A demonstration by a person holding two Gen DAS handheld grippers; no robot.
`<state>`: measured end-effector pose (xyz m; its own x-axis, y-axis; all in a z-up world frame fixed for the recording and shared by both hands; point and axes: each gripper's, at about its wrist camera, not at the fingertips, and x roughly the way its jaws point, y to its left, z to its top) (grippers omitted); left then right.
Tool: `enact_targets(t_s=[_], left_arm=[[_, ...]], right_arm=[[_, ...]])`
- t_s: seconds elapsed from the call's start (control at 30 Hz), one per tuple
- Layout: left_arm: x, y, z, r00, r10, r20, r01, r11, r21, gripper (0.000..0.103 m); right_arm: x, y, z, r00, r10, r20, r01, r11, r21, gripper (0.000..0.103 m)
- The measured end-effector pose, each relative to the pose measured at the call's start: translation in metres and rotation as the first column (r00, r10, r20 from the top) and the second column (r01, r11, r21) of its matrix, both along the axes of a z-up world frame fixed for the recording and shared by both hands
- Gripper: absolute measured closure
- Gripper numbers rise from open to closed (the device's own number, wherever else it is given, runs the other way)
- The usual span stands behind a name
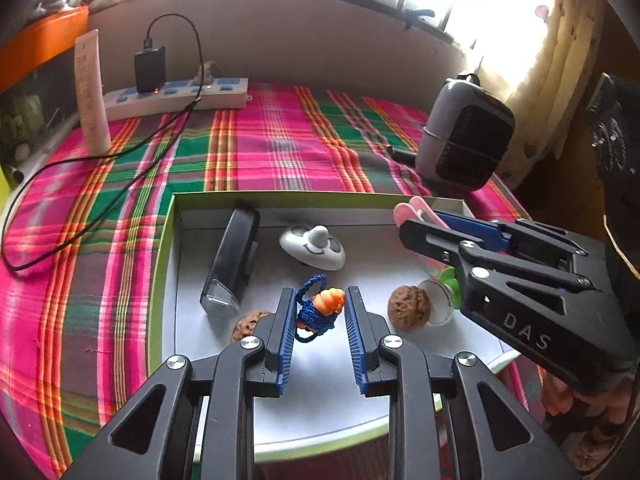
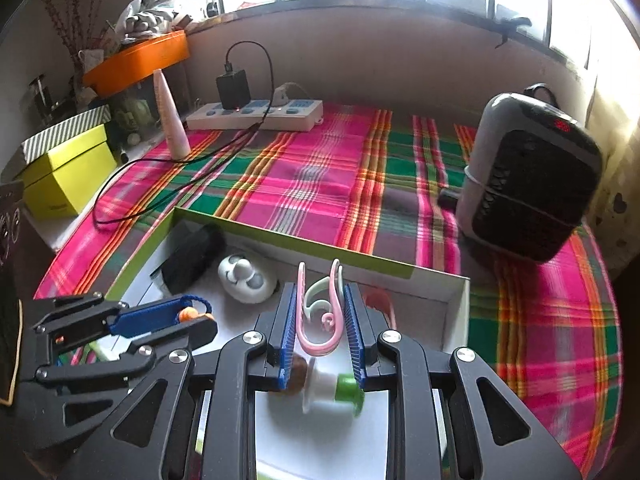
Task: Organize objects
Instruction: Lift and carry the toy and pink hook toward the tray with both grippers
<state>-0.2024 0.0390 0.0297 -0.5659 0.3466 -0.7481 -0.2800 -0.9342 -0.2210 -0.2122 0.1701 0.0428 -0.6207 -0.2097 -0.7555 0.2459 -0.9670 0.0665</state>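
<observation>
A green-rimmed white box (image 1: 168,248) lies on the plaid cloth. My left gripper (image 1: 320,312) is over it, its jaws closed against a blue knotted cord charm with an orange bead (image 1: 320,308). My right gripper (image 2: 320,312) is shut on pink and pale green plastic hooks (image 2: 320,320), held above the box (image 2: 456,300). It appears in the left wrist view (image 1: 424,232) at the box's right. In the box lie a black case (image 1: 234,256), a white smiley toy (image 1: 312,242), two walnuts (image 1: 408,306) and a small glass bottle with green stopper (image 2: 336,392).
A power strip with a black charger (image 1: 176,96) and its cable sit at the back left beside a pink tube (image 1: 92,92). A grey and black heater (image 2: 528,176) stands on the right. A yellow box (image 2: 68,176) sits at the left.
</observation>
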Motion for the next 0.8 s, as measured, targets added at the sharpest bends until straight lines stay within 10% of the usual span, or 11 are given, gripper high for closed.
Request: enact_targets(t_s=[0.8], left_arm=[[-0.009, 0.015, -0.01, 1.0, -0.026, -0.016, 0.025, 0.998, -0.057, 0.08]], right_arm=[[-0.021, -0.004, -0.022, 0.997, 0.014, 0.078, -0.016, 1.0, 0.025, 0.079]])
